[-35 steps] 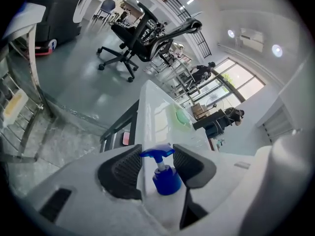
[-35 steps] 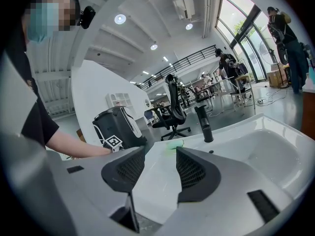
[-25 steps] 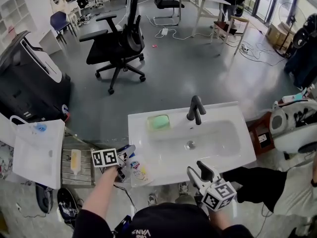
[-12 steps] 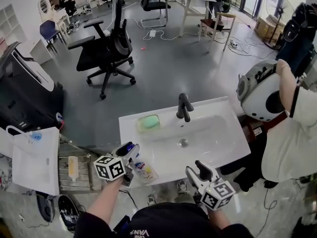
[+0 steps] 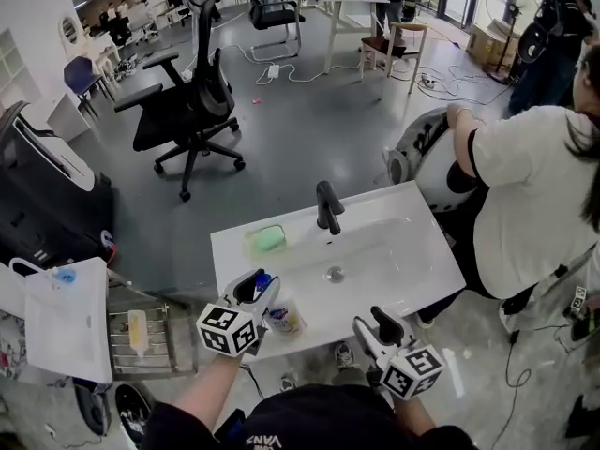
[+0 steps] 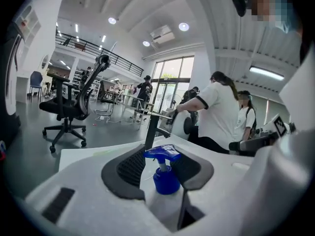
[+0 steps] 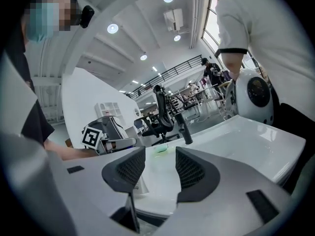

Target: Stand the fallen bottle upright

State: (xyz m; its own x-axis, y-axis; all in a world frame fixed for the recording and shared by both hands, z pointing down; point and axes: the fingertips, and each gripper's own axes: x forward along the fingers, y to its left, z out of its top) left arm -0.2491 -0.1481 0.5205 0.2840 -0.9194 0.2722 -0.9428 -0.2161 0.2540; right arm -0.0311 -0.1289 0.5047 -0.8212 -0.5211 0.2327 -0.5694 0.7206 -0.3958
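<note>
While the left claw (image 5: pixel 251 294) is clamping the spray bottle (image 5: pixel 284 315) over the front left corner of the sink (image 5: pixel 417 247), the bottle is sitting close to upright. In the left gripper view its blue trigger head (image 6: pixel 162 154) is pointing up between the pads (image 6: pixel 129 167), which are pressing on the pale body just below the collar. Whether the base is touching the sink rim, I cannot tell. The right claw (image 5: pixel 382 326) is hanging open and empty off the front edge, well apart from the bottle.

Judgement: the bottle is looking like light, thin-walled plastic, smooth, possibly slick beside a basin, and top-heavy at the trigger. A hold on the body under the shoulder is looking sound. Squeezing harder is risking a dent, and gripping the trigger is risking a spray.
</note>
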